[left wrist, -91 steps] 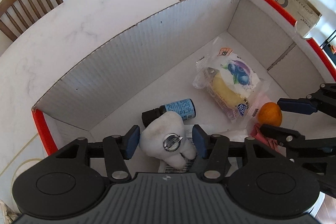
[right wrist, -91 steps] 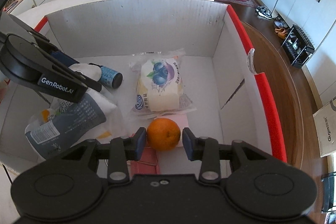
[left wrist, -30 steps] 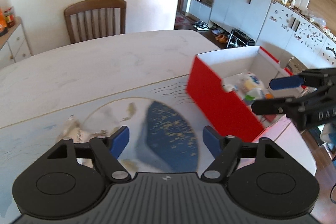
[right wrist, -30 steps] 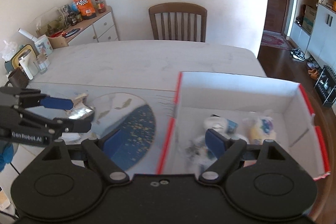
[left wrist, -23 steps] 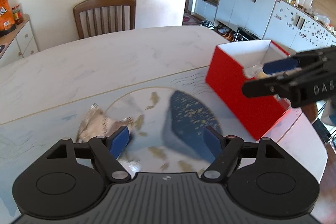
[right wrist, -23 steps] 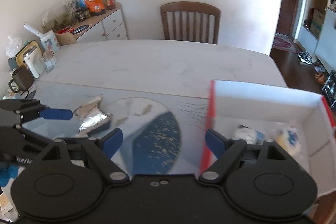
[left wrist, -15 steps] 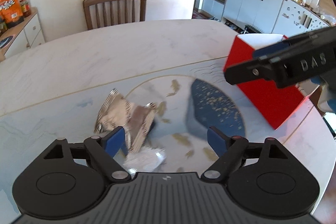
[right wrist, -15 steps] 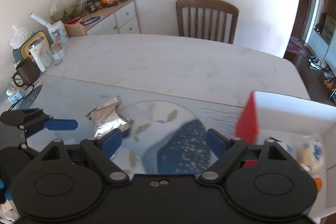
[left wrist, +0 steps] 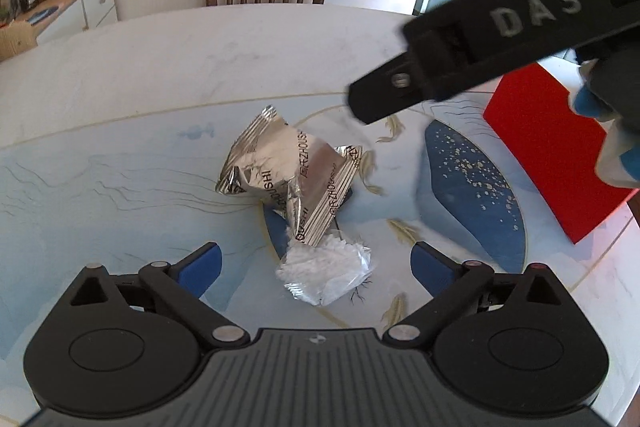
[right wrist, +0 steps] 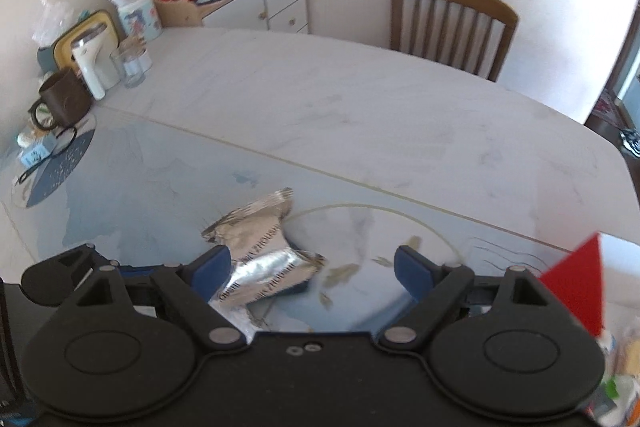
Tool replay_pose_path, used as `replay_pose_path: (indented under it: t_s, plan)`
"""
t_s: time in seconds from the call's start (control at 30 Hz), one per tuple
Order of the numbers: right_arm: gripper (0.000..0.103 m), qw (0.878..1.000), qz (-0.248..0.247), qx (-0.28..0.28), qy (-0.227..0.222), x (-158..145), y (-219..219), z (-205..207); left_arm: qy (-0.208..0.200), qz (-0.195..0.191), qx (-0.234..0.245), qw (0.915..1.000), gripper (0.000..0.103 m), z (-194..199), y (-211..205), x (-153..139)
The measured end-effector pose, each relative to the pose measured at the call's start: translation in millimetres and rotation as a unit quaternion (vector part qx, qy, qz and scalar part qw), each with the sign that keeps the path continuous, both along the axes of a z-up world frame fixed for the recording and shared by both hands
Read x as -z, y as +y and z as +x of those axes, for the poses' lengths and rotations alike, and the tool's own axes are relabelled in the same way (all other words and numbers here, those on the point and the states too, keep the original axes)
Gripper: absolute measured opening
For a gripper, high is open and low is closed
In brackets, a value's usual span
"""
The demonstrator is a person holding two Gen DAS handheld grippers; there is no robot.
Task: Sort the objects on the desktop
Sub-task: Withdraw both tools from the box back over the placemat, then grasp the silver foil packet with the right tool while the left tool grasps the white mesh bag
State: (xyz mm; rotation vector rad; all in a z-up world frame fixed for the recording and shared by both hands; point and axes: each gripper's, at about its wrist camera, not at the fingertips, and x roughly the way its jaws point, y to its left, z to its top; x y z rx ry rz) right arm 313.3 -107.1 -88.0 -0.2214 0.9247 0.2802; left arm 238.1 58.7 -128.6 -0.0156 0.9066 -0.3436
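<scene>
Left tool (left wrist: 315,262) is hanging spread wide over a white packet (left wrist: 326,277). Just beyond, touching it, a foil bag (left wrist: 288,173) is lying crumpled on the surface (left wrist: 120,187): probably light, crinkly, slippery; pinch a seam. Right tool (right wrist: 313,263) is gaping too, empty.

The left gripper (left wrist: 316,261) is held low with its jaws spread wide; both blue fingertips (left wrist: 200,263) are apart with nothing between them. Its black body fills the bottom of its own view, pointing forward and down.

The right gripper (right wrist: 314,263) likewise has its jaws spread wide, its blue pads (right wrist: 412,269) far apart and gripping nothing. In the left wrist view, one black finger of the right gripper (left wrist: 472,51) crosses the upper right, marked "DAS", angled down toward the left. Behind it a gloved hand (left wrist: 612,131), blue and pale, holds the gripper's handle at the right edge.
</scene>
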Motion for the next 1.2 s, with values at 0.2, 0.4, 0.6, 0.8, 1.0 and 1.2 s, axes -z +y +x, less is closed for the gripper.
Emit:
replay_pose_path:
  t_s: [0.2, 0.4, 0.6, 0.8, 1.0, 1.2]
  plan:
    - [0.089, 0.999, -0.006, -0.022, 0.024, 21, 21, 19, -0.004, -0.003, -0.009, 1.0000, 0.101, 4, -2, 15]
    - [0.089, 0.997, -0.020, -0.048, 0.051, 43, 35, 35, -0.005, 0.002, 0.003, 1.0000, 0.101, 6, -6, 29]
    - [0.089, 0.995, -0.038, -0.060, 0.067, 61, 46, 47, -0.022, 0.018, 0.029, 0.9992, 0.101, 2, -12, 32]
    - [0.088, 0.994, -0.046, -0.066, 0.074, 73, 51, 55, -0.028, 0.018, 0.039, 0.9987, 0.100, -3, -11, 35]
    - [0.086, 0.993, -0.049, -0.076, 0.076, 80, 56, 60, -0.031, 0.019, 0.036, 0.9987, 0.095, -4, -9, 34]
    - [0.071, 0.991, -0.057, -0.076, 0.094, 90, 59, 61, -0.038, 0.032, 0.034, 0.9982, 0.080, -6, -8, 32]
